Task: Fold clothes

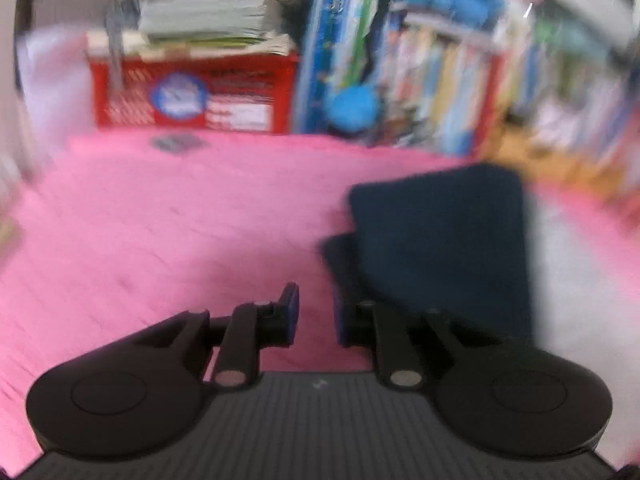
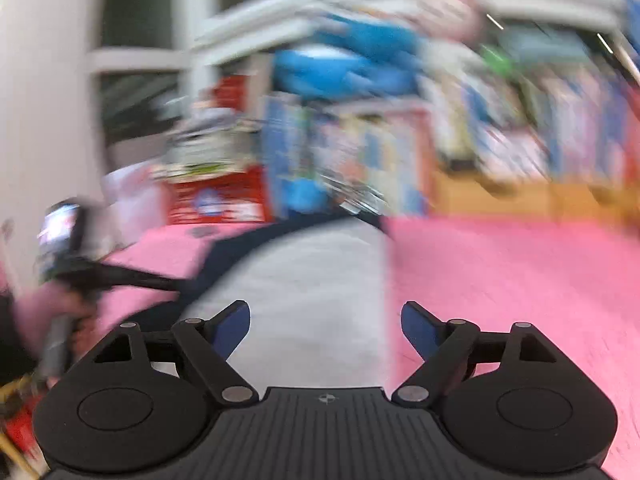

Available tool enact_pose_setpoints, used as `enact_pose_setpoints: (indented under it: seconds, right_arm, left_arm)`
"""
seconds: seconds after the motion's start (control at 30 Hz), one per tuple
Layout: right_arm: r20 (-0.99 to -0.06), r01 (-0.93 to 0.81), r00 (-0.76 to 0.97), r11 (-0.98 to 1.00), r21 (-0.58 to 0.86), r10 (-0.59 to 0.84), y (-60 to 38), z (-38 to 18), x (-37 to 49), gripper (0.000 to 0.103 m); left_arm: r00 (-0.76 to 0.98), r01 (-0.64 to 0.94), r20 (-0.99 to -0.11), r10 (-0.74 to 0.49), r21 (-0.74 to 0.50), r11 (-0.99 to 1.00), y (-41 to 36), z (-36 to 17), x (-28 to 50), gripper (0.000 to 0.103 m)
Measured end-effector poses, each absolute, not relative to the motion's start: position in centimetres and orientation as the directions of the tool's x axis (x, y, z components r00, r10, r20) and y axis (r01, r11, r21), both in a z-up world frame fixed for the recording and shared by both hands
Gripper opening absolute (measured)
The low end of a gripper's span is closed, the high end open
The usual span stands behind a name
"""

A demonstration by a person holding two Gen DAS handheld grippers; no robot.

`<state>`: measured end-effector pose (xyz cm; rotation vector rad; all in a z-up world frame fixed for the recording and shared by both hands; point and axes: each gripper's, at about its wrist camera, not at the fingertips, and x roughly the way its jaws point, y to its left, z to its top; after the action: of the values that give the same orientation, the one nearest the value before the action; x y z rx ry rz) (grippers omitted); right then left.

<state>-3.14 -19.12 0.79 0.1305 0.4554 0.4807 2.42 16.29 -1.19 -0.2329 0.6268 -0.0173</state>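
Your left gripper (image 1: 316, 316) sat nearest its lens, its 2 blue-padded jaws standing a narrow way apart with only pink bed cover (image 1: 180, 220) showing in the gap, pinching nothing. Your right gripper (image 2: 326, 328) had its jaws spread wide, also bare, with pale cloth showing between them.

Moving left to right in the left wrist view, you had open pink cover first, then the dark navy garment (image 1: 440, 240) ahead and to the right of the jaws, touching neither pad as far as the blur lets me tell. It looked already folded into a squarish block with a lower layer peeking out at its left edge, its longer side running away from you. A light grey garment (image 1: 560, 264) lay just beside it on the right.

In the right wrist view that grey garment (image 2: 312, 280) stretched straight ahead from the jaws, long axis pointing away, with a navy edge curving along its left side and pink cover to the right.

I judged your right hand was nearer the grey piece and lined up with it, while your left was nearer the navy block. Everything was smeared, so fine edges could not be read
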Motion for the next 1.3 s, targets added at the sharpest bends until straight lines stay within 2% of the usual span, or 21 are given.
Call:
enact_pose_setpoints:
  seconds: [0.1,0.2,0.23,0.3,0.33,0.37,0.43,0.53,0.6,0.63,0.77,0.93,1.03,1.13,1.3]
  right_arm:
    - [-0.433,-0.310,0.727,0.818,0.485,0.533,-23.8,-1.2,0.3,0.083]
    - [-0.424,-0.280,0.667,0.734,0.619,0.612,-25.1,-3.4,1.0,0.082]
    - [-0.443,-0.280,0.658,0.744,0.607,0.609,-24.6,-3.9,0.9,0.078]
    - [-0.517,-0.267,0.650,0.804,0.532,0.558,-22.8,-4.5,0.2,0.056]
    - [-0.537,-0.271,0.643,0.818,0.507,0.546,-21.9,-4.5,-0.3,0.042]
    - [-0.555,-0.277,0.634,0.828,0.487,0.539,-21.1,-4.5,-0.9,0.040]
    - [-0.575,-0.325,0.613,0.836,0.441,0.542,-19.7,-3.8,-2.1,0.040]
    - [-0.588,-0.437,0.585,0.828,0.352,0.559,-18.9,-2.3,-3.5,0.044]
    - [-0.559,-0.440,0.600,0.820,0.366,0.572,-20.4,-1.3,-2.5,0.053]
    - [-0.541,-0.439,0.610,0.815,0.378,0.579,-21.1,-0.8,-1.8,0.062]
    - [-0.434,-0.427,0.615,0.741,0.518,0.658,-22.9,-0.2,5.9,0.071]
    - [-0.421,-0.437,0.592,0.713,0.548,0.687,-20.3,-1.5,15.4,0.071]
    - [-0.430,-0.416,0.568,0.695,0.586,0.702,-19.1,-3.5,18.2,0.050]
    - [-0.403,-0.431,0.572,0.680,0.593,0.714,-19.5,-3.9,18.2,0.050]
    - [-0.397,-0.443,0.541,0.653,0.614,0.741,-19.8,-4.4,18.3,0.050]
  left_arm:
    - [0.793,0.032,-0.537,-0.290,-0.438,0.898,16.8,-0.9,0.4,0.036]
    - [0.784,0.074,-0.474,-0.400,-0.569,0.819,16.8,-0.6,-0.5,0.040]
    - [0.800,0.080,-0.453,-0.395,-0.571,0.817,16.8,-0.2,-0.8,0.040]
    - [0.827,0.099,-0.413,-0.381,-0.561,0.822,16.6,0.9,-1.1,0.042]
    - [0.831,0.109,-0.408,-0.378,-0.546,0.831,16.6,1.6,-0.8,0.043]
    - [0.834,0.120,-0.404,-0.375,-0.530,0.840,16.5,2.2,-0.4,0.044]
    - [0.823,0.160,-0.415,-0.388,-0.485,0.860,15.6,3.6,0.3,0.046]
    - [0.770,0.217,-0.444,-0.458,-0.493,0.842,14.4,5.4,2.9,0.049]
    - [0.723,0.244,-0.465,-0.511,-0.520,0.819,13.6,6.3,5.1,0.053]
    - [0.685,0.254,-0.481,-0.547,-0.546,0.798,13.0,6.5,6.9,0.053]
    - [0.605,0.242,-0.533,-0.592,-0.585,0.774,10.3,6.2,13.6,0.055]
    - [0.554,0.207,-0.631,-0.543,-0.527,0.824,7.1,4.2,20.9,0.055]
    - [0.547,0.198,-0.722,-0.423,-0.379,0.904,5.3,3.8,23.3,0.052]
    - [0.490,0.226,-0.734,-0.469,-0.412,0.882,4.7,3.2,25.5,0.052]
    - [0.355,0.155,-0.740,-0.572,-0.557,0.816,4.4,0.8,28.3,0.054]
